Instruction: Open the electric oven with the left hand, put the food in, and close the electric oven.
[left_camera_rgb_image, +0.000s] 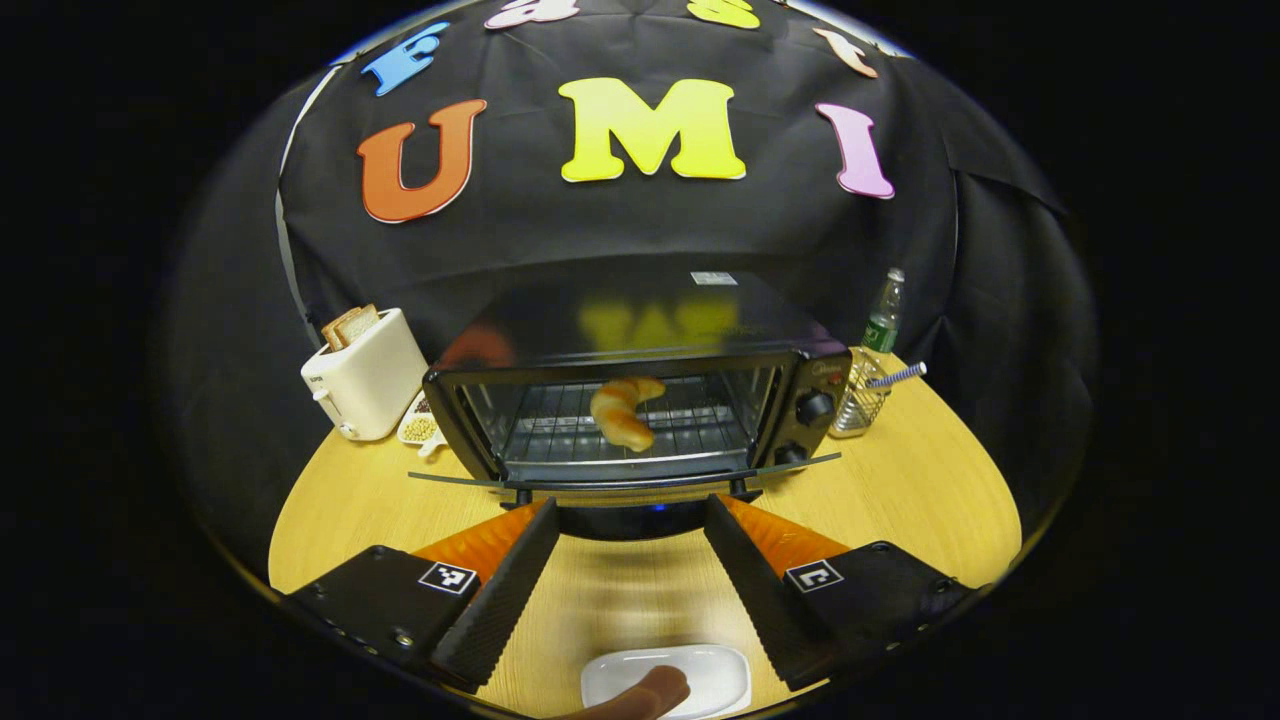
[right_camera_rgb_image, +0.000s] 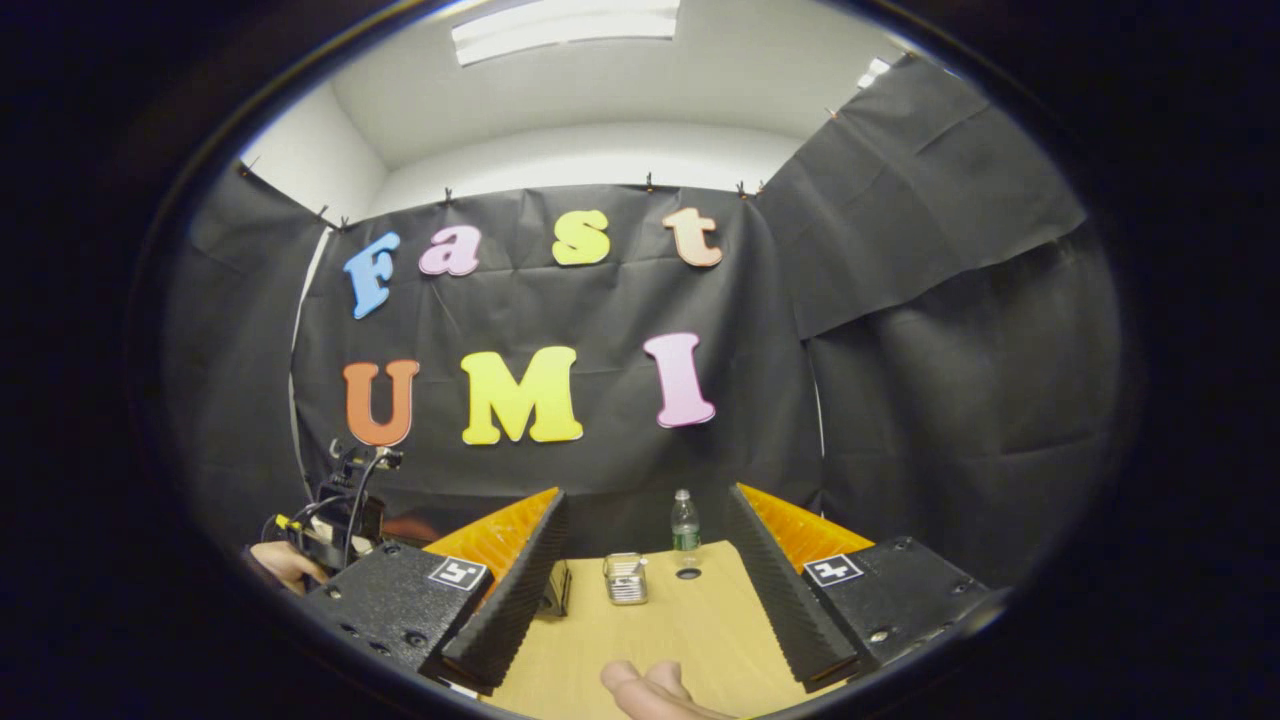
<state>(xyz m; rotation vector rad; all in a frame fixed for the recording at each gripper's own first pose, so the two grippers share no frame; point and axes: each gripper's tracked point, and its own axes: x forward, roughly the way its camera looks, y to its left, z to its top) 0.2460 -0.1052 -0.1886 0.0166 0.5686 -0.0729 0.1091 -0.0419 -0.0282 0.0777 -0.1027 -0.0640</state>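
Left gripper (left_camera_rgb_image: 630, 560) pointed level at oven (left_camera_rgb_image: 640, 400), fingers wide apart, holding nothing. Right gripper (right_camera_rgb_image: 645, 590) pointed at wall above table (right_camera_rgb_image: 640, 640), fingers wide apart, holding nothing. Oven door (left_camera_rgb_image: 620, 478) lay open. Croissant (left_camera_rgb_image: 622, 408) sat on rack inside. White plate (left_camera_rgb_image: 700, 675) lay near left gripper. Toaster (left_camera_rgb_image: 362, 372) held bread.

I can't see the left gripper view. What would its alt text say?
An electric oven stands on a wooden table with its door dropped open and a croissant on the rack inside. The left gripper hangs open before it, holding nothing. A toaster with bread stands left of the oven, a bottle right, a white plate nearest.
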